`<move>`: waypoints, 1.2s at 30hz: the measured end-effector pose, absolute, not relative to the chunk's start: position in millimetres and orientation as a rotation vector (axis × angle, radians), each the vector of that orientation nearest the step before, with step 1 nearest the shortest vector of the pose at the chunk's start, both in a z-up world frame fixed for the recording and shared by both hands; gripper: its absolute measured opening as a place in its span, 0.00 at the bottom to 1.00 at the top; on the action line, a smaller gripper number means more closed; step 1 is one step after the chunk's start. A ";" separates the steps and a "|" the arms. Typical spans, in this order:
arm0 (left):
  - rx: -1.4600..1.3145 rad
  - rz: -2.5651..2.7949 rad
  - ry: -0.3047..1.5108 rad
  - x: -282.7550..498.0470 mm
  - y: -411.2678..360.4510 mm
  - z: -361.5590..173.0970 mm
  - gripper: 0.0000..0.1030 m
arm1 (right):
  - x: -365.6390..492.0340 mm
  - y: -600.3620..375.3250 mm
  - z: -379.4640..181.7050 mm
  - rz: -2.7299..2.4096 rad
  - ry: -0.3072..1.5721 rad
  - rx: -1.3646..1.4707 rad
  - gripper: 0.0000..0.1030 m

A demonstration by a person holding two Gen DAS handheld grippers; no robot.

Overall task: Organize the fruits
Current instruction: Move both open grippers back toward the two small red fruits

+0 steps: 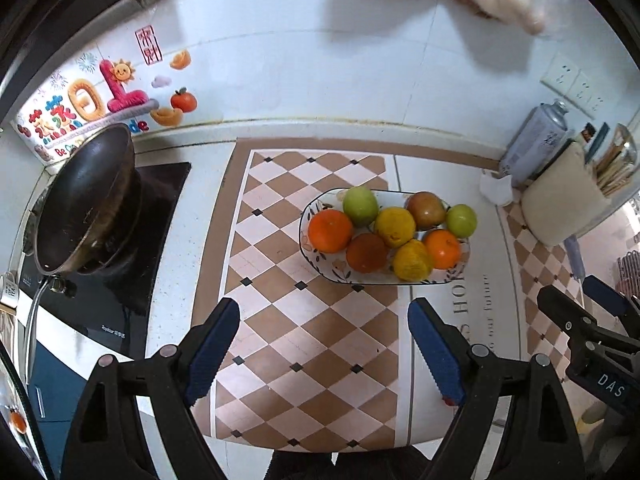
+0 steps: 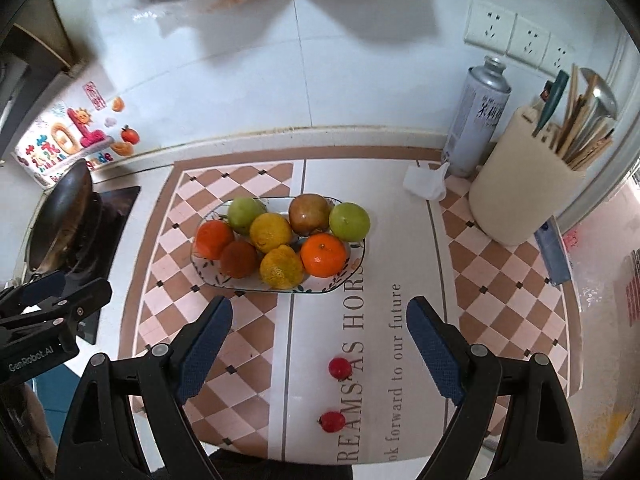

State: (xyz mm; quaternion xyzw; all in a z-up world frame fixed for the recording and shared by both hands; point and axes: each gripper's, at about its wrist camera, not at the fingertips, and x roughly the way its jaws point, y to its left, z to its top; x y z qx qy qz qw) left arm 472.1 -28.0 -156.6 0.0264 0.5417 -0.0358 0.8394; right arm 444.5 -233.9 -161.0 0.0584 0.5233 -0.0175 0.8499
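- Toward the back of the counter, on the checkered mat, sits the plate, piled with oranges, yellow citrus, green fruit and one brownish one.
- Near the front edge, two small red fruits lie loose on the mat's printed strip, one just behind the other, well apart from the plate.
- My right gripper hangs above them, jaws spread wide, nothing held; the farther red fruit lies between the fingers in its view.
- My left gripper hovers over bare mat in front of the plate, also spread and empty, angled down at the counter.
- Risk, as I judge it: these red ones are round and small, so a pinch off-centre could squirt one toward the front edge and off.
- Second worry: the plate is heaped, and the green fruit at its right end rides on the rim. Dropping another fruit in could nudge it out.
- Both tools sit close together, so they could clash.
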 end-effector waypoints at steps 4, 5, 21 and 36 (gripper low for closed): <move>0.064 -0.090 1.114 453.6 -31.0 -138.1 0.84 | 424.6 -232.2 -134.7 -0.029 1.061 0.127 0.88; 0.068 -0.091 1.107 450.1 -31.7 -134.1 0.84 | 420.8 -232.2 -129.0 -0.026 1.053 0.132 0.88; 0.053 -0.140 1.068 415.5 -38.4 -93.5 0.84 | 371.8 -224.4 -77.0 -0.008 0.989 0.164 0.88; 0.202 -0.128 1.180 441.8 -69.4 -168.5 0.99 | 397.7 -271.2 -192.5 -0.039 1.236 0.332 0.90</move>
